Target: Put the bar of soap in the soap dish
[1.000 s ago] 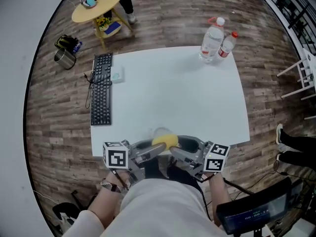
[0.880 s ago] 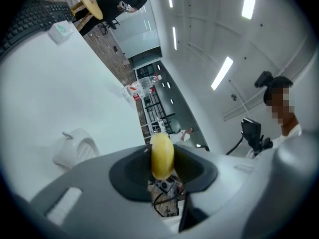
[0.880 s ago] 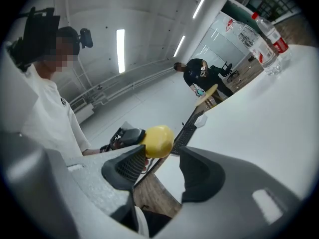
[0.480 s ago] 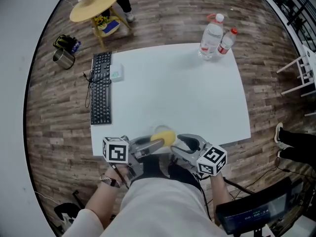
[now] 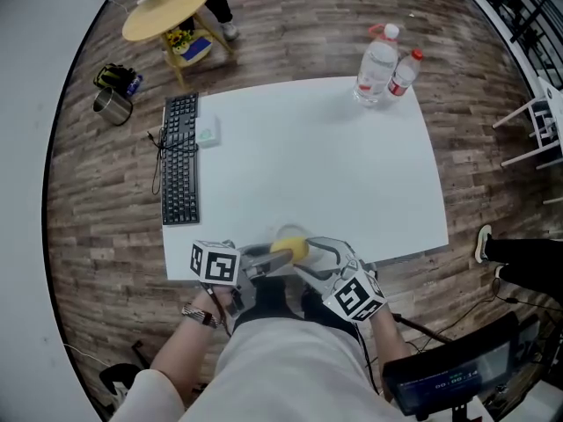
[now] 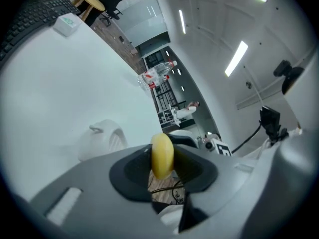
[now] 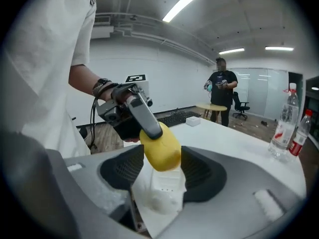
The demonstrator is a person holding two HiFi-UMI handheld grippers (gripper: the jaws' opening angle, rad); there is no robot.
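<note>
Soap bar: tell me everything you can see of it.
The soap is a smooth, rounded yellow oval bar, waxy-looking and intact. The left gripper clamps it across its broad faces and holds it on edge near the table's near side, just above the white dish. Whether it touches the dish can't be told.

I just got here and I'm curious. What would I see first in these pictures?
The bright yellow bar of soap jumps out first: the left gripper pinches it over the near edge of the white table. Close by it on the table sits the white soap dish, with no soap in it yet. Two water bottles stand at the table's far right corner in the head view.
</note>
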